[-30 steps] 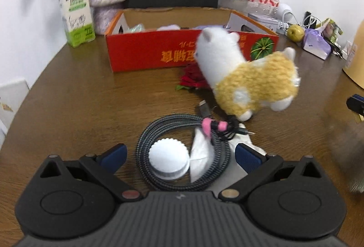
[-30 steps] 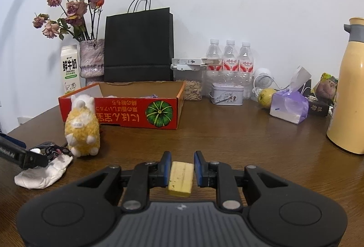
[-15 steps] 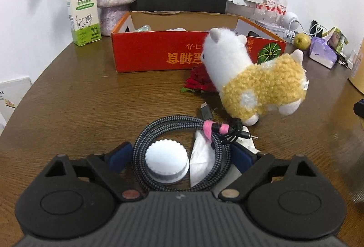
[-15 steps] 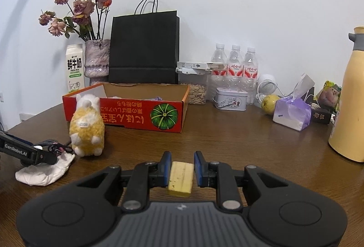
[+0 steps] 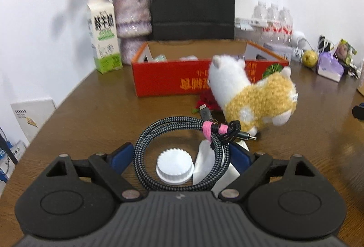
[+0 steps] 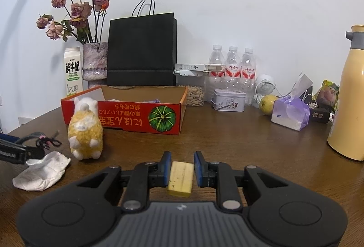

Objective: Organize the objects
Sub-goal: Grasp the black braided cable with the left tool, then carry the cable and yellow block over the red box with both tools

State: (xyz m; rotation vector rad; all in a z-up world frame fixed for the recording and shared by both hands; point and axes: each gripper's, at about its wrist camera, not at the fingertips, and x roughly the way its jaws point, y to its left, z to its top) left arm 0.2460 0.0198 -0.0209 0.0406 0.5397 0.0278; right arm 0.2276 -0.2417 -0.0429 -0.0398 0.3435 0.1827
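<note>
My left gripper (image 5: 180, 156) has closed its blue pads on a coiled braided cable (image 5: 182, 153) with pink ties and holds it above the table. A white ribbed cap (image 5: 175, 166) and a crumpled white tissue (image 5: 206, 165) lie under the coil. A yellow-and-white plush alpaca (image 5: 252, 97) stands just beyond, in front of the red cardboard box (image 5: 173, 81). My right gripper (image 6: 182, 166) is shut on a yellow block (image 6: 181, 175) above the table. The alpaca (image 6: 85, 131), the tissue (image 6: 42, 170) and the box (image 6: 127, 115) show at its left.
A milk carton (image 5: 103, 42), a vase with dried flowers (image 5: 132, 17) and a black paper bag (image 5: 193, 1) stand behind the box. Water bottles (image 6: 232, 69), a tin (image 6: 228, 100), a pear (image 6: 267, 103), a tissue pack (image 6: 290, 114) and a yellow thermos (image 6: 349, 110) stand at right.
My left gripper has closed around the cable coil and lifted it, tilting up so the view rose to show the flowers. My right gripper keeps the yellow block and has barely moved.
</note>
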